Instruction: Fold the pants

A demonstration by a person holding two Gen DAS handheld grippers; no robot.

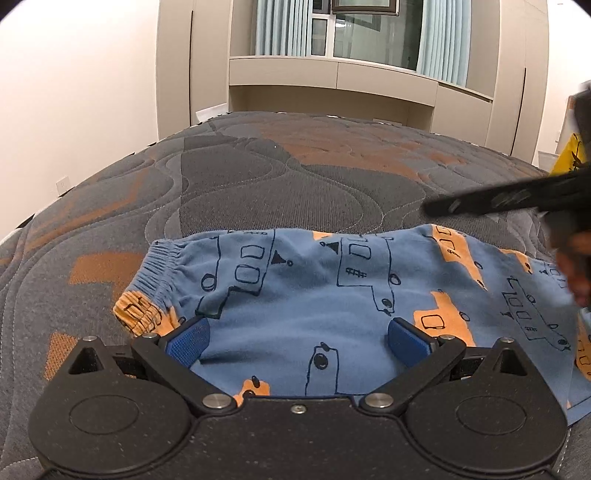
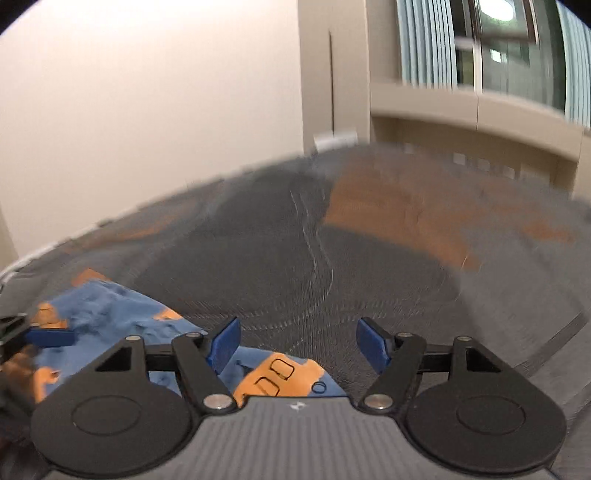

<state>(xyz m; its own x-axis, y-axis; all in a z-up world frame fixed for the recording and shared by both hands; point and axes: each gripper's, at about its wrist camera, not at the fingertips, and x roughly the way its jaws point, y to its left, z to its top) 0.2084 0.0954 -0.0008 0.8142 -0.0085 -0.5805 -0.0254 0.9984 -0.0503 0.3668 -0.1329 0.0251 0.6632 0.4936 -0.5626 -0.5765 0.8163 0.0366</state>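
Note:
Blue pants (image 1: 314, 291) with orange patches and black truck drawings lie folded on the quilted bed cover (image 1: 258, 177), elastic waistband at the left. My left gripper (image 1: 297, 338) is open just above the cloth, blue pads apart, holding nothing. My right gripper (image 2: 297, 345) is open and empty, over the pants' right edge (image 2: 280, 373) and bare cover; this view is motion-blurred. The right gripper also shows in the left wrist view (image 1: 517, 195) as a blurred black shape above the pants' right side. The left gripper's pad shows at the left in the right wrist view (image 2: 48, 336).
The grey and orange quilted cover (image 2: 332, 258) spreads far beyond the pants. Beige cabinets (image 1: 332, 81) and a curtained window (image 1: 354, 29) stand behind the bed. A white wall (image 1: 74, 92) is to the left. A yellow object (image 1: 570, 157) is at the right edge.

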